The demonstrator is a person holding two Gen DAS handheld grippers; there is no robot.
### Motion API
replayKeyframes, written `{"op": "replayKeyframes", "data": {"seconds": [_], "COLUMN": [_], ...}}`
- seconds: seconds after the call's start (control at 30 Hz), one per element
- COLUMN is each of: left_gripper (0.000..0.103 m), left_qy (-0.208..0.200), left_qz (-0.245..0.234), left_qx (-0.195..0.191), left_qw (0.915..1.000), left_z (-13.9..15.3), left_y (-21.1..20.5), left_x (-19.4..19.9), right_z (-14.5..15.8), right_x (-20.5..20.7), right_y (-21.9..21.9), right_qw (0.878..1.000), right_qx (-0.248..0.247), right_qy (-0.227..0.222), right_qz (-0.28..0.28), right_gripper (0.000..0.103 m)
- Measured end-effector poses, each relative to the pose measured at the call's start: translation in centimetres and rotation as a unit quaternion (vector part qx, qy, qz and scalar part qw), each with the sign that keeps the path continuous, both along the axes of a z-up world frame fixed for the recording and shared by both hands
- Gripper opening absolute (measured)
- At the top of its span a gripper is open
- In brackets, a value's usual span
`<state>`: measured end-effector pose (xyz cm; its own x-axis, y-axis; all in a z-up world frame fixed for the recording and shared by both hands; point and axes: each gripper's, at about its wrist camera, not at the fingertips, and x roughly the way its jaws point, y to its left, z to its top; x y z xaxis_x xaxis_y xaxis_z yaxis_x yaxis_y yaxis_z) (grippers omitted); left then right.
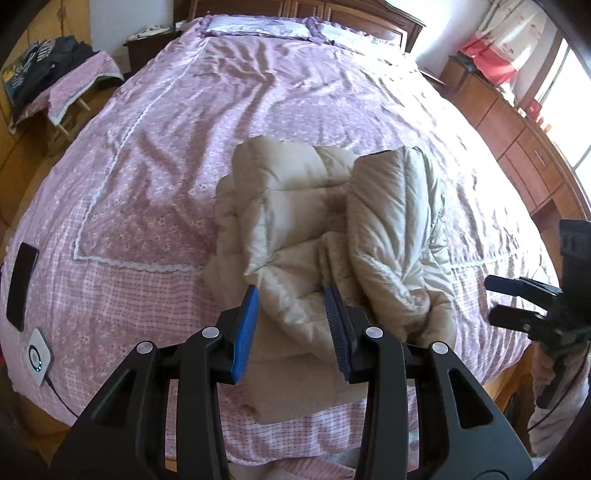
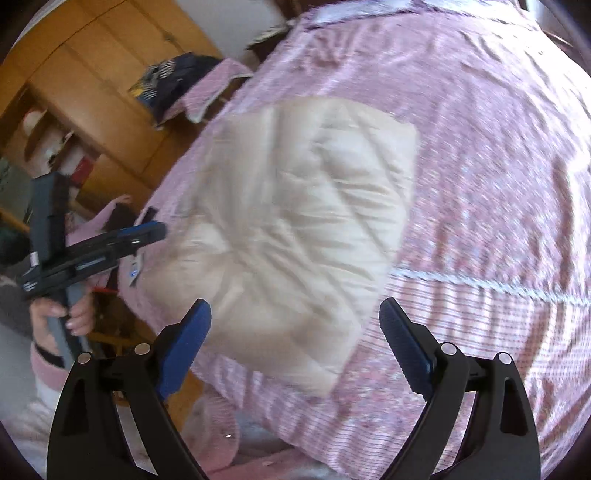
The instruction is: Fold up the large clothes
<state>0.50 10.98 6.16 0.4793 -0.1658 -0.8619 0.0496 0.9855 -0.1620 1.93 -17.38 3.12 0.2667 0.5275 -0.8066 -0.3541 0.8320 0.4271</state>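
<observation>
"Well, where did the padded coat (image 1: 332,229) lie?" asked the 1st.

"On the bed (image 1: 221,110), toward its near end; it was beige and quilted, heaped in thick folds in the left wrist view, flatter and blurred in the right wrist view; the pink patterned cover lay under it on every side."

"And the left tongs (image 1: 291,290)?"

"Narrow; the 2 blue pads stood a little apart above the coat's near edge, and quilted fabric showed between them; I could not tell whether they pinched it or only hung over it; from the right wrist view the left hand (image 2: 70,314) gripped the handle, with a pink cuff below it."

"The right tongs (image 2: 294,306)?"

"Wide; the pads stood far apart with nothing pressed between them; the coat lay beyond their tips, apart from both pads; in the left wrist view those tongs sat off at the right edge, beside the bed and clear of the coat."

"Anything else on the bed?"

"A dark phone (image 1: 22,280) and a small white device (image 1: 37,356) with a cable, both at the left edge, well apart from the coat; pillows (image 1: 258,26) at the far end; a pile of dark clothes (image 1: 48,70) sat on a stand beside the bed, and a wooden wardrobe (image 2: 92,74) stood behind it."
</observation>
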Motion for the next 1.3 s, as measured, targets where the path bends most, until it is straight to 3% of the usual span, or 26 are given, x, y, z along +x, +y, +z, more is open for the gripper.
{"op": "replayKeyframes", "data": {"seconds": [0.1,0.3,0.47,0.73,0.87,1.03,1.1,1.13,1.17,1.23,1.3], "left_gripper": [0.04,0.058,0.06,0.061,0.064,0.064,0.049,0.029,0.021,0.013,0.011], "left_qy": [0.002,0.007,0.017,-0.01,-0.031,-0.009,-0.01,-0.007,-0.003,0.002,-0.007], "left_qz": [-0.001,-0.001,-0.004,-0.033,-0.057,-0.068,-0.071,-0.072,-0.075,-0.078,-0.082], "left_qx": [0.003,-0.004,-0.015,-0.036,-0.023,-0.03,-0.029,-0.028,-0.04,-0.062,-0.045], "left_qw": [1.0,1.0,0.9997,0.9988,0.9976,0.9972,0.9971,0.997,0.9964,0.995,0.9956], "left_z": [0.1,-0.2,-1.1,0.2,0.6,-1.5,-2.2,-2.6,-2.9,-2.9,-2.6], "left_y": [-0.5,-1.0,-1.6,-4.0,-5.7,-6.4,-6.4,-6.3,-6.0,-5.5,-5.5], "left_x": [0.3,1.0,1.5,1.7,2.0,3.9,4.5,4.6,4.7,4.3,3.7], "right_z": [-1.2,-3.4,-5.4,-6.1,-5.8,-5.7,-5.7,-5.7,-5.7,-5.3,-5.0], "right_x": [0.6,2.1,2.9,3.5,3.7,3.3,3.3,3.2,3.0,3.0,2.8], "right_y": [-1.0,-1.8,-1.1,1.9,3.3,3.8,4.0,4.1,4.2,4.9,5.6], "right_qw": [1.0,0.999,0.998,0.998,0.999,0.999,0.999,0.999,0.999,0.999,0.999], "right_qx": [0.003,0.008,0.017,0.032,0.023,0.019,0.02,0.021,0.021,0.014,0.012], "right_qy": [0.012,0.034,0.052,0.05,0.039,0.031,0.03,0.03,0.029,0.023,0.016], "right_qz": [-0.013,-0.034,-0.037,-0.006,0.008,0.013,0.012,0.012,0.014,0.025,0.036], "right_gripper": [0.089,0.089,0.089,0.089,0.09,0.091,0.091,0.091,0.091,0.091,0.091]}}
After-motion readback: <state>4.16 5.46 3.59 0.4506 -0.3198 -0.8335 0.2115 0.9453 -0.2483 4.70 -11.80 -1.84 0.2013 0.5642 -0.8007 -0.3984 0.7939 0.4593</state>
